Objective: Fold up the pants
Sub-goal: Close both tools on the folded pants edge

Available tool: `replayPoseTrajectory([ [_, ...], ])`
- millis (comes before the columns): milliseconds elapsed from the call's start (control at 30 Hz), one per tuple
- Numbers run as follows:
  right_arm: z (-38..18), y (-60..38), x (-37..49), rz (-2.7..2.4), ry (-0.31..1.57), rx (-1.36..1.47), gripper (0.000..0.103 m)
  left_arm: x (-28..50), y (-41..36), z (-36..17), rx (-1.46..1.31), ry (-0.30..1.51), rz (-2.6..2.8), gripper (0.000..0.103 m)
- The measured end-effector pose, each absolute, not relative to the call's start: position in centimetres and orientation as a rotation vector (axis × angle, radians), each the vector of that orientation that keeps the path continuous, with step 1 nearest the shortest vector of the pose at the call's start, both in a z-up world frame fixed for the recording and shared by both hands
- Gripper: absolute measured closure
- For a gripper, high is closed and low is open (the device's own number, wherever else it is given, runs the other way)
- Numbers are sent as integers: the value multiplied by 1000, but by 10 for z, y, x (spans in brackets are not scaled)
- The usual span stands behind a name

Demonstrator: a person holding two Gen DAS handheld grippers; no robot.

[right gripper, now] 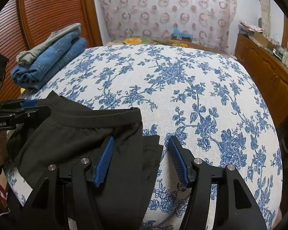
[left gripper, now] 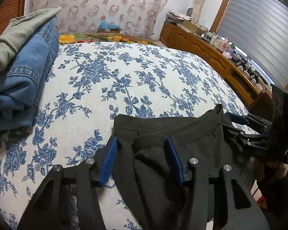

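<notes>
Black pants (left gripper: 159,159) lie at the near edge of the bed, waistband (left gripper: 194,126) toward the far side. My left gripper (left gripper: 142,143) is open, its blue pads on either side of the pants' left waist corner. My right gripper (right gripper: 140,143) is open over the pants' right edge (right gripper: 124,140), its left pad resting on the cloth and its right pad over the bedspread. Each gripper shows at the side of the other's view: the right one (left gripper: 238,122) and the left one (right gripper: 26,105).
The bed has a white bedspread with blue flowers (right gripper: 182,88). A stack of folded blue jeans (right gripper: 53,61) and a green garment (left gripper: 15,36) sits at the far left. A wooden dresser (left gripper: 205,49) with clutter runs along the right wall.
</notes>
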State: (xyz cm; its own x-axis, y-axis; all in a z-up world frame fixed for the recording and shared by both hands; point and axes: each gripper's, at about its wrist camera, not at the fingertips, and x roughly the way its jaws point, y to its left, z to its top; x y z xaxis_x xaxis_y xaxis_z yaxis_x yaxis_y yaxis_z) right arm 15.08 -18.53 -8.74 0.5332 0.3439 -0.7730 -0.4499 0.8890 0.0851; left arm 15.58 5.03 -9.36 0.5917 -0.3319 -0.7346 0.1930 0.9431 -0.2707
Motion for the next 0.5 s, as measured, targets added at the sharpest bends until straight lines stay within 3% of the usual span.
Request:
replayPoseTrajectory([
  [500, -88, -186, 151, 475, 890, -130, 43, 156, 46, -96, -94, 869, -260, 45],
])
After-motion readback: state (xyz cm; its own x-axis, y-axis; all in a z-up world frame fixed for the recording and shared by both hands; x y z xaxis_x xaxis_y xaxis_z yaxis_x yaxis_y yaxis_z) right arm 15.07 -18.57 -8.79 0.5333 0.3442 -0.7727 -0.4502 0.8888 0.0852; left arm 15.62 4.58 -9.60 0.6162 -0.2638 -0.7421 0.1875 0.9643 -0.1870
